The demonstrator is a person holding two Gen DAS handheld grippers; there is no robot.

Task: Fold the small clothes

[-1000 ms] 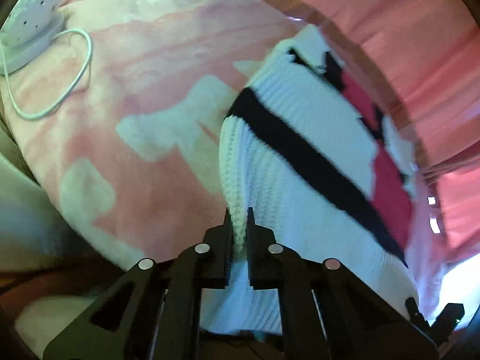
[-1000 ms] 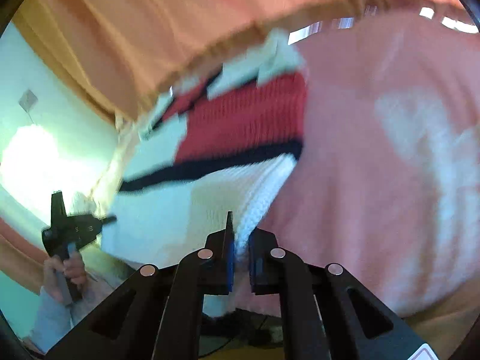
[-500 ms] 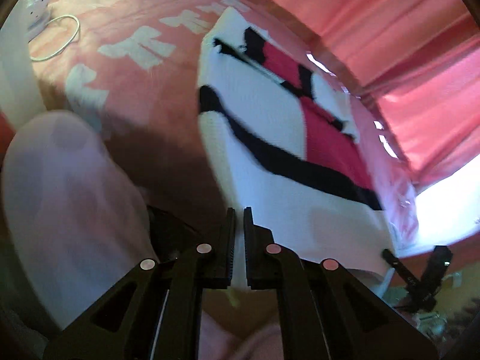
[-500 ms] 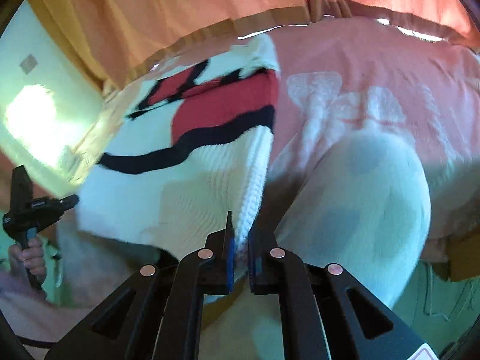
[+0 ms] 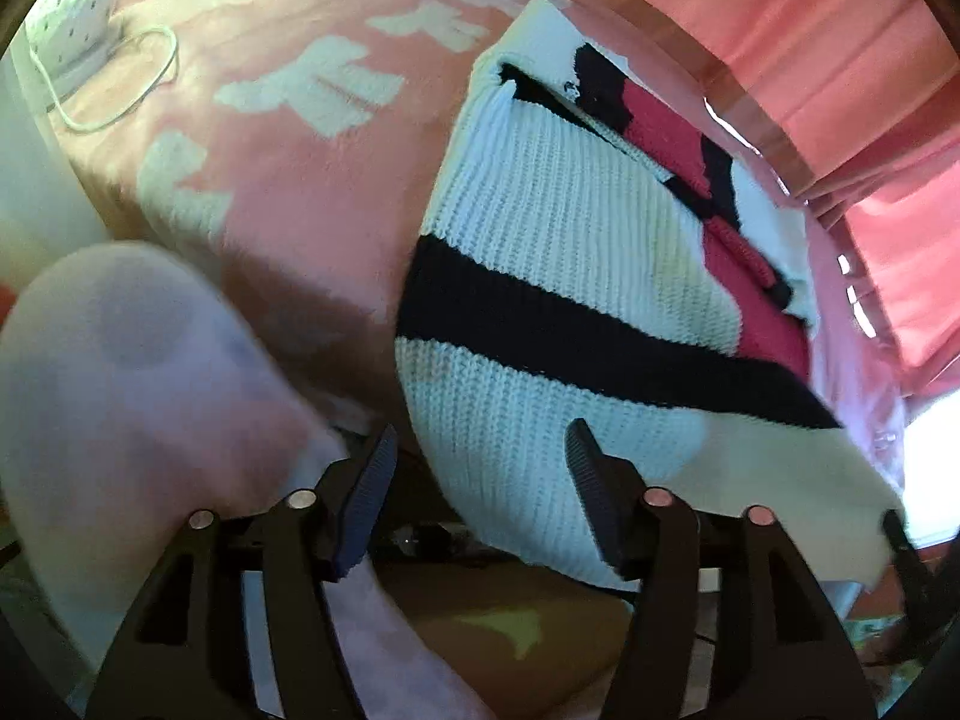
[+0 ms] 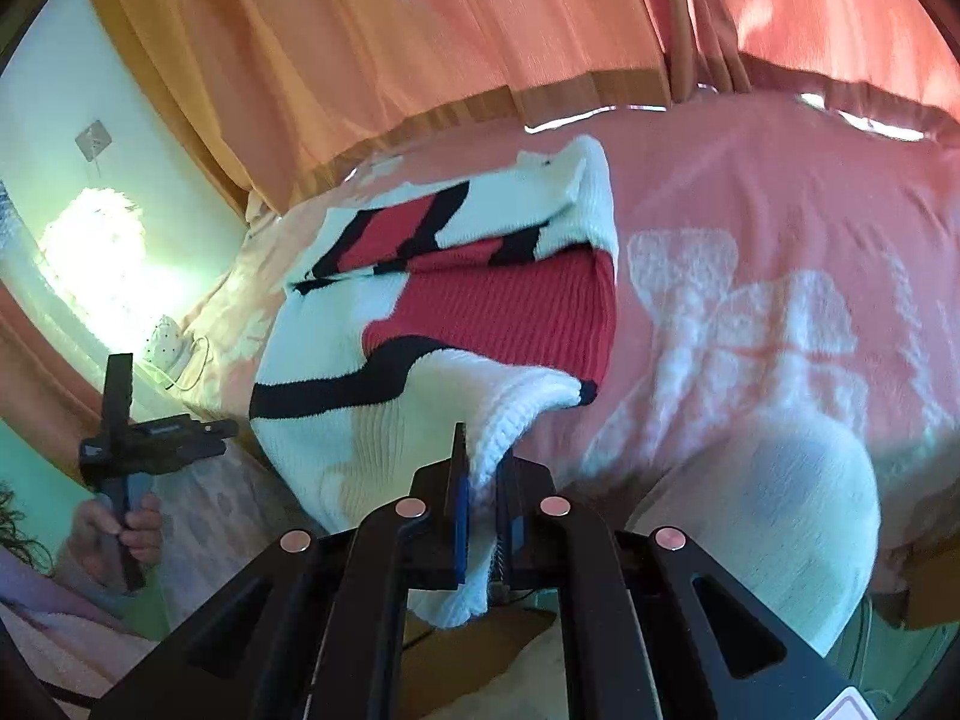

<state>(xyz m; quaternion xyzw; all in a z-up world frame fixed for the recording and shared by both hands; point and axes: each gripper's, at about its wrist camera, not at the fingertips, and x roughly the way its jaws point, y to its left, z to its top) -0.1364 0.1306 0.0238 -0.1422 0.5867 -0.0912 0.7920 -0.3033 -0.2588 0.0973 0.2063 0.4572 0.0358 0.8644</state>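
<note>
The knitted sweater [image 5: 558, 252], white with black stripes and red panels, lies on the pink bedspread [image 5: 288, 168], reaching from the far edge by the curtains [image 6: 456, 42] to the near edge, where its hem hangs over. At the far end some of it already lies doubled on itself, though which part cannot be told. So the folding looks begun, not finished: most of the body is spread out in one layer.

The left gripper [image 5: 480, 498] has just been opening; its jaws stand wide apart with the near left edge of the sweater between them, and neither pad presses on the knit. That corner looks released, free at the bed's near edge. In the right wrist view this gripper shows at the far left, held in the person's left hand [image 6: 129, 531].

The right gripper [image 6: 480, 498] is clamped on the near right corner of the hem, the white ribbed edge bunched between its closed jaws and lifted a little off the bed.

What is left, as a judgement: let go of this last corner or carry it over, fold the body once or twice more, and smooth the bundle. A white lamp [image 5: 69, 30] with its cord sits far left on the bed, well apart from the work.
</note>
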